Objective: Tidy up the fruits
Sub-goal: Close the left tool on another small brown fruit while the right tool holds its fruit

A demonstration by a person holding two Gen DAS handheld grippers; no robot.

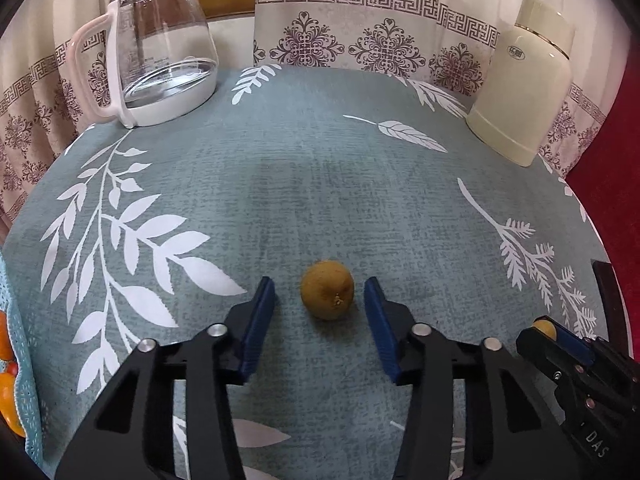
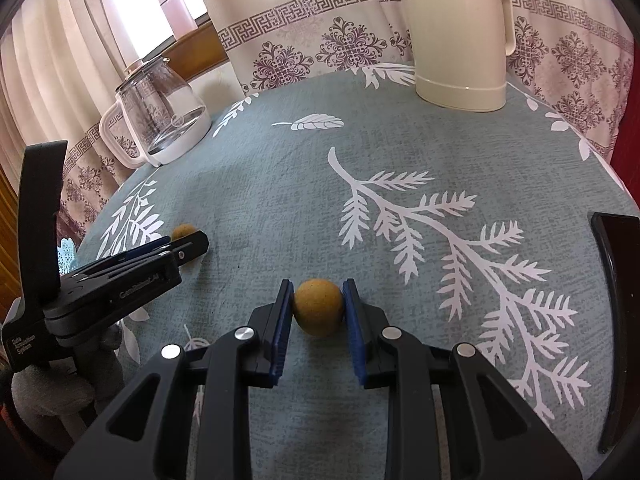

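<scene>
A small brown round fruit (image 1: pixel 327 295) lies on the teal leaf-print tablecloth (image 1: pixel 320 184), between the blue pads of my left gripper (image 1: pixel 320 294), which is open with gaps on both sides of it. My right gripper (image 2: pixel 318 306) is shut on a second brown round fruit (image 2: pixel 319 306), both pads pressed against it just above the cloth. In the left wrist view that second fruit (image 1: pixel 545 329) peeks out of the right gripper (image 1: pixel 550 334) at the lower right. In the right wrist view the first fruit (image 2: pixel 183 232) shows past the left gripper (image 2: pixel 188 246).
A glass kettle with a white handle (image 1: pixel 160 52) stands at the back left, a cream thermos jug (image 1: pixel 524 84) at the back right. Orange fruits (image 1: pixel 6 364) on a light blue mat (image 1: pixel 28 392) sit at the left edge. A dark curved object (image 2: pixel 618 320) is at the right edge.
</scene>
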